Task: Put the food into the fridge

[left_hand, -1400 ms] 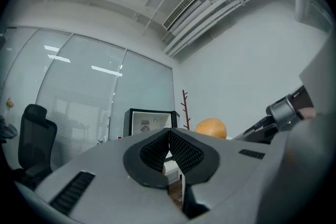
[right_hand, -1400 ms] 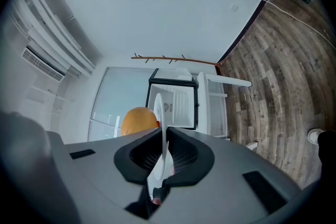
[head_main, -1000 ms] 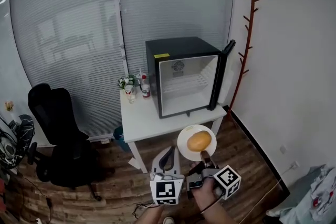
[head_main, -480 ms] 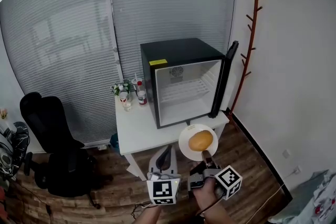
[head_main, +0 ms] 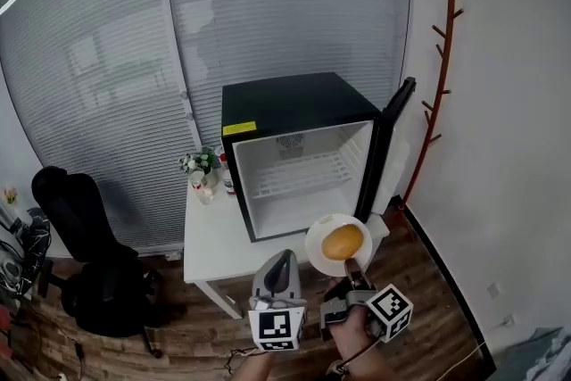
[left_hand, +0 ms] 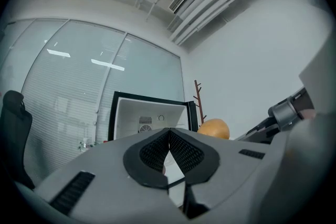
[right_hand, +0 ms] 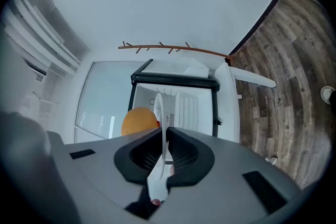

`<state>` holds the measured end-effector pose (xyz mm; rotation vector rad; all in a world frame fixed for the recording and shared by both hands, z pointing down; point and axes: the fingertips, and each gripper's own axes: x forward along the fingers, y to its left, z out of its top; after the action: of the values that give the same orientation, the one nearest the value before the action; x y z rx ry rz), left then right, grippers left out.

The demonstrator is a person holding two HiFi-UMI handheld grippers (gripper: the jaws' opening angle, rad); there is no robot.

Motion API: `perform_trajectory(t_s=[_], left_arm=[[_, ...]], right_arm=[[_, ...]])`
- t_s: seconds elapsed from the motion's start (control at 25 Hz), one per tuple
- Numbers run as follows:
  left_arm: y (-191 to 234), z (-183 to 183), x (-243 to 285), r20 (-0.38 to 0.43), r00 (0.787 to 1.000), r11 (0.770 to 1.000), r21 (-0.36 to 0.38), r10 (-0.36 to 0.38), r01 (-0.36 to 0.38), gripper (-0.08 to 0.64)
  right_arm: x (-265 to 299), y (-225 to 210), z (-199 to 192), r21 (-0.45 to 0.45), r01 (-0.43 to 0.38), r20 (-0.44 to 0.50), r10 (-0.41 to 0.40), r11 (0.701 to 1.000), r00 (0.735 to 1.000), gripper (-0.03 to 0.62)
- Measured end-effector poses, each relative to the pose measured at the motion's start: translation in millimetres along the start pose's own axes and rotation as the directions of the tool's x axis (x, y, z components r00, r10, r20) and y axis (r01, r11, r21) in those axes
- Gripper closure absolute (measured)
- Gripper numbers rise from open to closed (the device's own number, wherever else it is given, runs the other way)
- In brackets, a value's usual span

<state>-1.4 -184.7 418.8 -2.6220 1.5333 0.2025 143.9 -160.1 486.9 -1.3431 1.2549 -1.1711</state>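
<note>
A black mini fridge point(head_main: 299, 161) stands on a white table point(head_main: 214, 241), its door point(head_main: 393, 136) swung open to the right and its white inside bare. My right gripper point(head_main: 351, 268) is shut on the rim of a white plate point(head_main: 318, 258) that carries an orange-brown bun point(head_main: 340, 242), held in front of the fridge opening. In the right gripper view the plate point(right_hand: 160, 113) runs edge-on between the pads, with the bun point(right_hand: 139, 120) on its left. My left gripper point(head_main: 280, 261) hangs beside it, shut and empty; its pads meet in the left gripper view point(left_hand: 169, 136).
Small bottles and a plant point(head_main: 203, 178) stand on the table left of the fridge. A black office chair point(head_main: 80, 236) is at the left, and a wooden coat rack point(head_main: 439, 76) leans by the right wall. Blinds cover the window behind.
Both grippers and the plate with the bun have come closer to the fridge, which now looks larger and nearer. The grip on the plate is unchanged.
</note>
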Motion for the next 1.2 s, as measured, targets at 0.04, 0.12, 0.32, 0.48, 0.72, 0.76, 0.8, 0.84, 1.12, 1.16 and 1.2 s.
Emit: perform_trajectory(t_s=[0.04, 0.12, 0.32, 0.48, 0.72, 0.76, 0.8, 0.84, 1.12, 1.16, 1.2], left_arm=[[-6, 0, 11, 0.0, 1.0, 1.0, 0.0, 0.011, -0.011, 0.534], [-17, 0, 32, 0.0, 0.999, 0.999, 0.004, 0.032, -0.032, 0.534], [-32, -4, 73, -0.006, 0.995, 0.995, 0.018, 0.097, -0.097, 0.534], [-37, -6, 93, -0.011, 0.989, 0.988, 0.036, 0.15, -0.149, 0.534], [-34, -12, 122, -0.011, 0.985, 0.984, 0.051, 0.174, -0.173, 0.534], [-32, -13, 127, -0.01, 0.985, 0.983, 0.051, 0.175, -0.174, 0.534], [-29, -15, 133, -0.008, 0.985, 0.983, 0.054, 0.174, -0.174, 0.534], [-27, -16, 138, -0.006, 0.985, 0.984, 0.055, 0.173, -0.172, 0.534], [2, -25, 177, -0.005, 0.989, 0.987, 0.053, 0.15, -0.15, 0.534], [6, -26, 182, -0.005, 0.989, 0.988, 0.05, 0.147, -0.146, 0.534], [9, -27, 188, -0.003, 0.99, 0.989, 0.047, 0.143, -0.143, 0.534]], right_arm=[[9, 0, 10, -0.002, 0.0, -0.012, 0.0, 1.0, 1.0, 0.546], [24, 1, 30, -0.004, 0.003, -0.037, -0.003, 1.0, 0.999, 0.547], [60, -1, 68, -0.004, 0.001, -0.098, -0.001, 1.0, 0.995, 0.546], [83, -3, 85, 0.0, -0.004, -0.142, 0.004, 1.0, 0.99, 0.546], [118, -3, 88, 0.012, -0.007, -0.19, 0.009, 1.0, 0.982, 0.546], [125, -3, 88, 0.011, -0.008, -0.193, 0.01, 1.0, 0.981, 0.546], [132, -2, 88, 0.008, -0.01, -0.195, 0.011, 1.0, 0.981, 0.546], [139, -2, 87, 0.005, -0.011, -0.195, 0.011, 1.0, 0.981, 0.546], [192, -4, 81, -0.021, 0.011, -0.169, -0.014, 1.0, 0.985, 0.546], [201, -5, 81, -0.023, 0.015, -0.166, -0.019, 1.0, 0.986, 0.546], [209, -6, 80, -0.025, 0.02, -0.163, -0.024, 0.999, 0.986, 0.546]])
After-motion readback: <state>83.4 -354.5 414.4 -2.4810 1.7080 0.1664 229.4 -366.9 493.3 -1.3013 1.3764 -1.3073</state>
